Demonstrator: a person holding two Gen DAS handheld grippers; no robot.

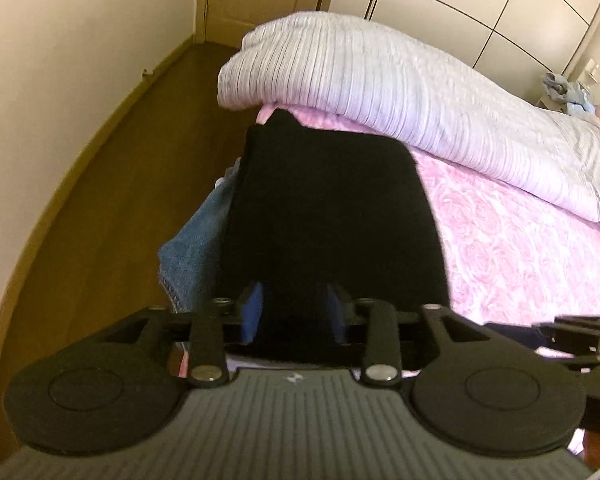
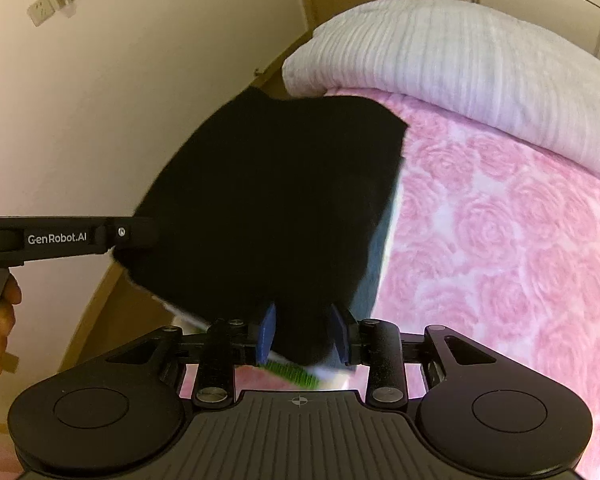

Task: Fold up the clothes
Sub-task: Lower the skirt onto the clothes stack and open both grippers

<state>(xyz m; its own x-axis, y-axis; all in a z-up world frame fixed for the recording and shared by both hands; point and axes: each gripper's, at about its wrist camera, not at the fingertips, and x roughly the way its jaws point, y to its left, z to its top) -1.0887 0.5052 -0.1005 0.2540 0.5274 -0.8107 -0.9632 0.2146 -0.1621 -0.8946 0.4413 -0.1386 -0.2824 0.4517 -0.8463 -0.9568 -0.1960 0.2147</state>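
Note:
A folded black garment [image 1: 328, 208] fills the middle of the left wrist view, over the edge of the bed. It reaches back between the blue pads [image 1: 254, 312] of my left gripper [image 1: 295, 310], which stand wide apart and do not visibly press it. Blue denim [image 1: 192, 252] shows under its left side. In the right wrist view the black garment [image 2: 272, 200] tops a stack with teal, white and green layers. My right gripper [image 2: 303, 334] is shut on that stack's near end. The left gripper's finger [image 2: 132, 232] touches the garment's left edge.
The bed has a pink rose-patterned cover [image 2: 500, 240] and a rolled, striped pale duvet [image 1: 380, 80] at the far side. Brown wooden floor [image 1: 120, 200] and a cream wall lie to the left. Wardrobe doors [image 1: 480, 0] stand behind. A hand [image 2: 0, 320] holds the left gripper's handle.

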